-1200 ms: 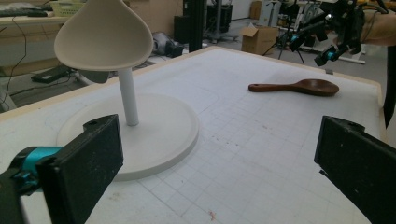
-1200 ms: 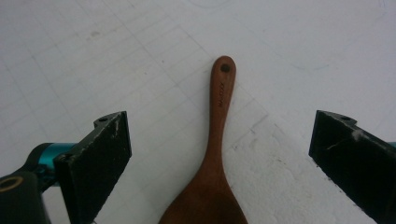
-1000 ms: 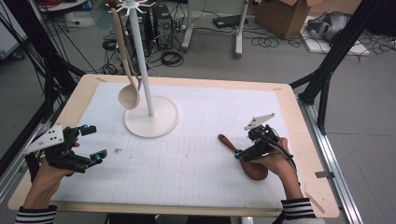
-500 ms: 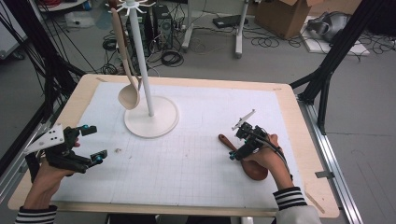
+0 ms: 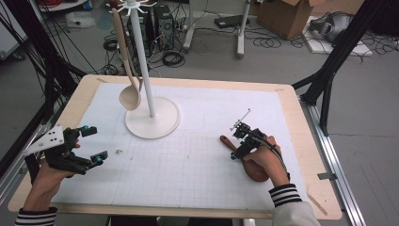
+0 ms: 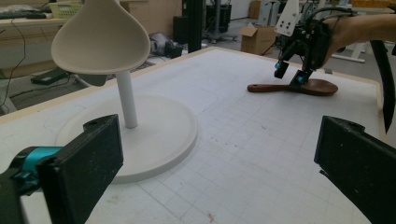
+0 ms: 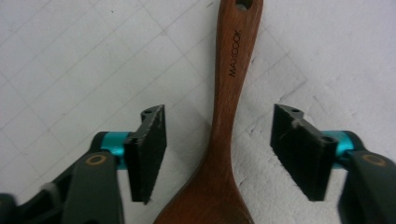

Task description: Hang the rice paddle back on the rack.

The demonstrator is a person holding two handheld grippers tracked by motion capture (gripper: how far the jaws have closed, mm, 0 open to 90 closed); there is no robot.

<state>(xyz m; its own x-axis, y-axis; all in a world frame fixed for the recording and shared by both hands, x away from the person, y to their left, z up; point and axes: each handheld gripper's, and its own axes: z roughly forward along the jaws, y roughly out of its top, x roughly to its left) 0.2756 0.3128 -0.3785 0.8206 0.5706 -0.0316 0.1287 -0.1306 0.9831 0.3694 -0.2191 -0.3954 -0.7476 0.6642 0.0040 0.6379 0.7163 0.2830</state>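
- On the table (image 5: 301, 117), a white grid mat (image 5: 197, 160) covers most of the top; everything sits on it.
- White stand (image 5: 151, 123) at far left: round base, thin pole, hooks on top. A pale spoon (image 5: 129, 94) hangs from a hook, bowl down, just beside the pole.
- Dark wood spoon (image 7: 226, 121) lies flat on the mat at near right, well apart from the stand. Handle points toward the stand, hanging hole at the handle tip, bowl under the person's right hand.
- Right gripper (image 5: 240, 141) points down over the spoon neck. Jaws have just been closing; they straddle the handle at mid width, gaps on both sides, pads not touching yet.
- Left gripper (image 5: 90, 145) hovers at near left, jaws wide, nothing between them.
- Handling, judged: spoon looks stiff, light and smooth-finished, so it may slide or pivot in a pinch. Best hold is across the narrow neck just above the bowl, near the balance point, leaving the hole end free for a hook.
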